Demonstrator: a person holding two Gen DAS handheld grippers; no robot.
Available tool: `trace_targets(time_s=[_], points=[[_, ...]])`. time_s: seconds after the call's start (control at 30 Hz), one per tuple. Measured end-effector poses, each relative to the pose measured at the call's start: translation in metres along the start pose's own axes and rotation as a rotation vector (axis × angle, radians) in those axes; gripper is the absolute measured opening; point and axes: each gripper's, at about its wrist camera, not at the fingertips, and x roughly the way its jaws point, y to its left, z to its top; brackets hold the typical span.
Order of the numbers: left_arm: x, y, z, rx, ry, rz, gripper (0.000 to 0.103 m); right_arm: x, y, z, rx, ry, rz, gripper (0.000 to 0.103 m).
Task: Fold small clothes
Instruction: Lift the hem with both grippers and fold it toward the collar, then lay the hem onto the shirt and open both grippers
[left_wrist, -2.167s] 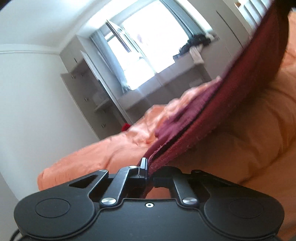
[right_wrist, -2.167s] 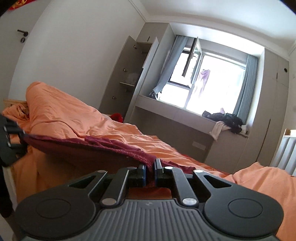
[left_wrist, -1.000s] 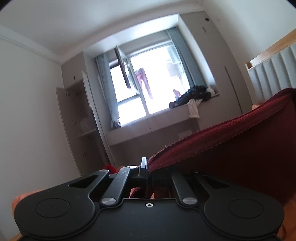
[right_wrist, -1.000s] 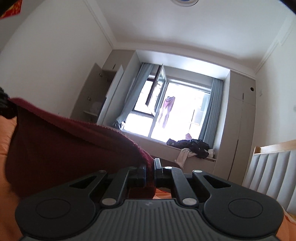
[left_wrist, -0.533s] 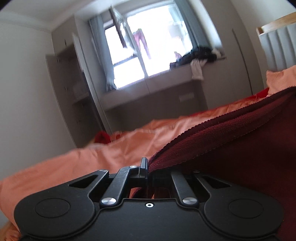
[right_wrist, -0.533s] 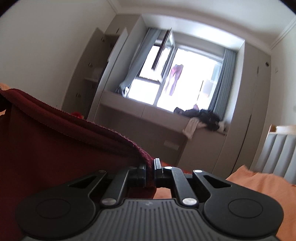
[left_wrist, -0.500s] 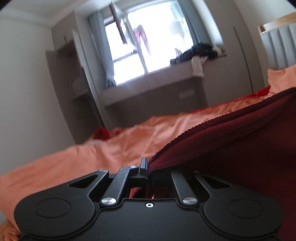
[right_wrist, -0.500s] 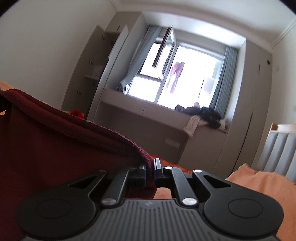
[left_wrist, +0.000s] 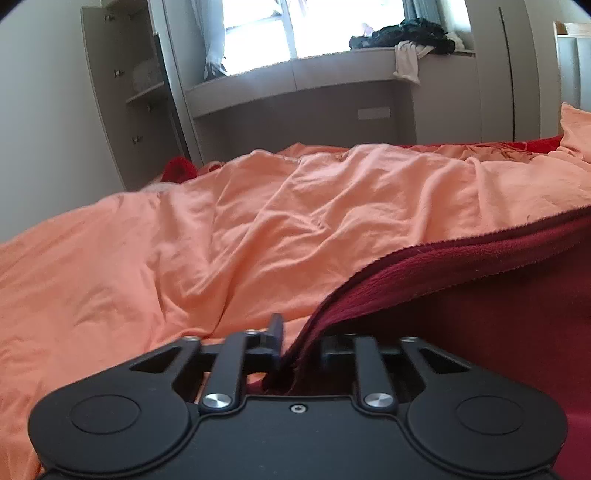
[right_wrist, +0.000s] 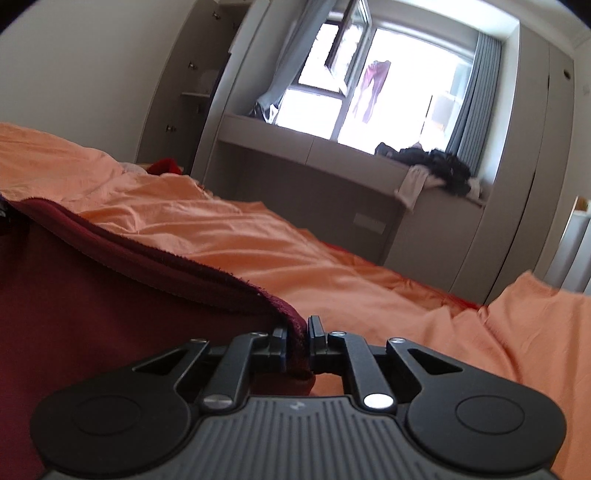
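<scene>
Dark red fleece garment (left_wrist: 461, 295) fills lower right of left view, over orange bedsheet (left_wrist: 221, 229). Left gripper (left_wrist: 299, 343) jaws opening, cloth corner loose between. Right gripper (right_wrist: 295, 339) jaws opening, corner between, pads close against it.

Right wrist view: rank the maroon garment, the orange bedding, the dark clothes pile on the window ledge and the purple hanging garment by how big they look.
1. Orange bedding
2. Maroon garment, close to the camera, so inflated
3. Dark clothes pile
4. Purple hanging garment, far off
</scene>
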Motion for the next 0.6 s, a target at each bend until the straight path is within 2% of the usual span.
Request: trace_targets(time_s=[0.03, 0.07, 0.1, 0.13, 0.17, 0.23, 0.3, 0.4, 0.6], points=[[0.002, 0.001, 0.000, -0.006, 0.005, -0.003, 0.034, 0.001, -0.002, -0.001, 0.010, 0.011, 0.007, 0.018], [0.003, 0.003, 0.000, -0.014, 0.013, -0.005, 0.037, 0.002, -0.003, -0.002, 0.019, 0.018, 0.014, 0.027], [0.004, 0.005, 0.000, -0.024, 0.015, -0.003, 0.045, 0.001, -0.006, -0.002, 0.028, 0.023, 0.017, 0.042], [0.002, 0.007, -0.001, -0.034, 0.013, 0.001, 0.054, 0.000, -0.011, -0.002, 0.037, 0.024, 0.019, 0.051], [-0.002, 0.009, -0.002, -0.046, 0.006, 0.007, 0.059, -0.002, -0.014, -0.001, 0.045, 0.022, 0.021, 0.065], [-0.005, 0.014, -0.002, -0.061, -0.006, 0.012, 0.075, -0.004, -0.020, 0.000, 0.061, 0.019, 0.028, 0.073], [-0.003, 0.017, -0.003, -0.060, 0.001, 0.029, 0.078, -0.004, -0.025, -0.001, 0.069, 0.033, 0.037, 0.087], [0.009, 0.023, -0.004, -0.066, 0.050, 0.083, 0.082, 0.003, -0.029, -0.007, 0.090, 0.061, 0.015, 0.090], [0.035, 0.046, -0.006, -0.161, 0.123, 0.072, 0.094, 0.022, -0.045, -0.024, 0.215, 0.108, -0.062, 0.099]])
